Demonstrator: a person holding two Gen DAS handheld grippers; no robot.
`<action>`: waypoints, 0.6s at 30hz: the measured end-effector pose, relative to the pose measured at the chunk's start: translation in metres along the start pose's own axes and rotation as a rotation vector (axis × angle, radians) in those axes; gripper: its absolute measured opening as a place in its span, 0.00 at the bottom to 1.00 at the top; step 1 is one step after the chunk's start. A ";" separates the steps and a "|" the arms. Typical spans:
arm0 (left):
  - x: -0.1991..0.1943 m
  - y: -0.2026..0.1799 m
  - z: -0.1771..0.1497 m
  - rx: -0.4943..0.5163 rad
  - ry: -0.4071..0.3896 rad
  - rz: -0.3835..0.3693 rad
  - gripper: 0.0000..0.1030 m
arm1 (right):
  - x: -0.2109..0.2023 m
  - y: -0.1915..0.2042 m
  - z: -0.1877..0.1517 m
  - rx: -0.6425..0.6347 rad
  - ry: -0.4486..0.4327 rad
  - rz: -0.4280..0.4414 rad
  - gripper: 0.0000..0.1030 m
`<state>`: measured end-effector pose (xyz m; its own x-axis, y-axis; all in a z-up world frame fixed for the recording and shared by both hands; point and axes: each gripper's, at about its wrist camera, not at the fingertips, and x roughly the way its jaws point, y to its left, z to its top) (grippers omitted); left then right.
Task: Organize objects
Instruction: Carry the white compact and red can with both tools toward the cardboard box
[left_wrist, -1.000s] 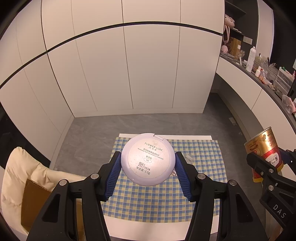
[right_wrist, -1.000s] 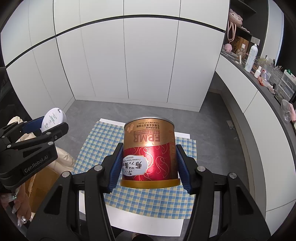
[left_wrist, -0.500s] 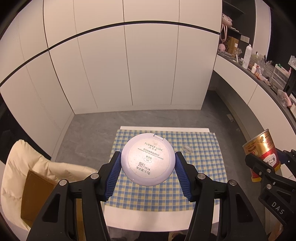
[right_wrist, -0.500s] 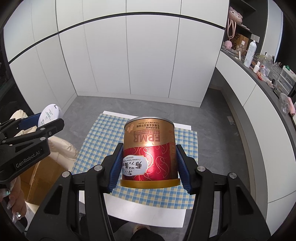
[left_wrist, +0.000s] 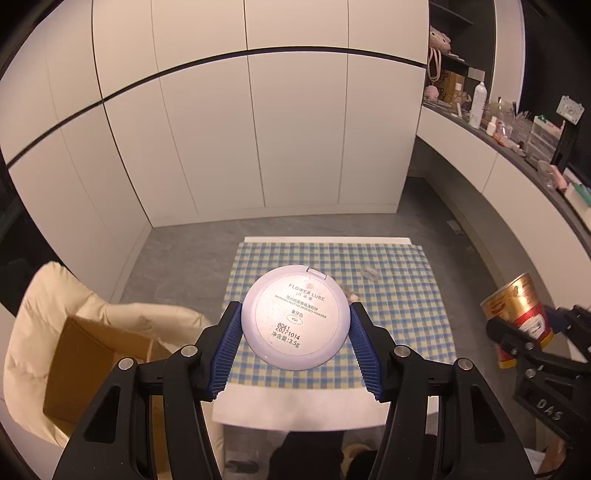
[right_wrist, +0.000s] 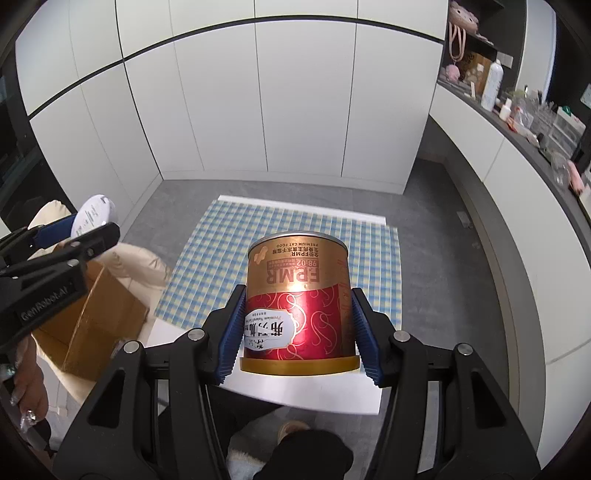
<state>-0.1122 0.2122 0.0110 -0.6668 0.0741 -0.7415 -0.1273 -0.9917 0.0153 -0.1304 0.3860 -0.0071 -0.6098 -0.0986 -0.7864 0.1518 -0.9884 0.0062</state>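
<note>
1. L gripper (left_wrist: 295, 332): blue ribbed pads clamp both sides of a round white compact (left_wrist: 295, 317), held in the air above the table, flat face toward the cam.
2. Compact label reads "FLOWER LURE", small line ending "PRESSED POWDER", oval "Y01", then "R041 / 20271014" and "3.5g" after Chinese chars. Small hinge tab at its top edge.
3. R gripper (right_wrist: 298, 325): blue pads clamp a gold-and-red can (right_wrist: 298, 299) by its sides, held upside down, so the print is inverted.
4. Can text: "PREMIUM CAT FOOD", "98:02", big "FPMR" on the gold band; red part has gold swirls and a white badge w/ Chinese chars, partly hidden by the L pad.
5. Below both: white table (left_wrist: 295, 410) w/ blue-yellow checked cloth (left_wrist: 402, 325). A small clear item (left_wrist: 370, 274) lies on the cloth; can't tell what it is.
6. L of table: cream padded chair (left_wrist: 40, 314) w/ open cardboard box (left_wrist: 85, 369) on it.
7. In R view, L gripper body shows "GenRobot.AI"; in L view, R gripper body shows "DAS".
8. Far R: counter (right_wrist: 517, 140) w/ bottles and clutter, too small to read. White cabinet doors behind.
</note>
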 end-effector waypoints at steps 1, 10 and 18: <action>-0.004 0.001 -0.004 -0.001 0.000 -0.006 0.56 | -0.002 0.001 -0.006 0.002 0.006 -0.002 0.55; -0.031 0.018 -0.035 -0.028 -0.010 -0.016 0.56 | -0.020 0.001 -0.049 0.035 0.039 0.005 0.55; -0.032 0.032 -0.067 -0.051 0.042 -0.033 0.56 | -0.038 0.007 -0.076 0.054 0.035 -0.002 0.55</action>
<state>-0.0455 0.1714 -0.0100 -0.6313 0.1034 -0.7686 -0.1105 -0.9930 -0.0429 -0.0467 0.3917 -0.0242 -0.5824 -0.0932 -0.8075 0.1079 -0.9935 0.0368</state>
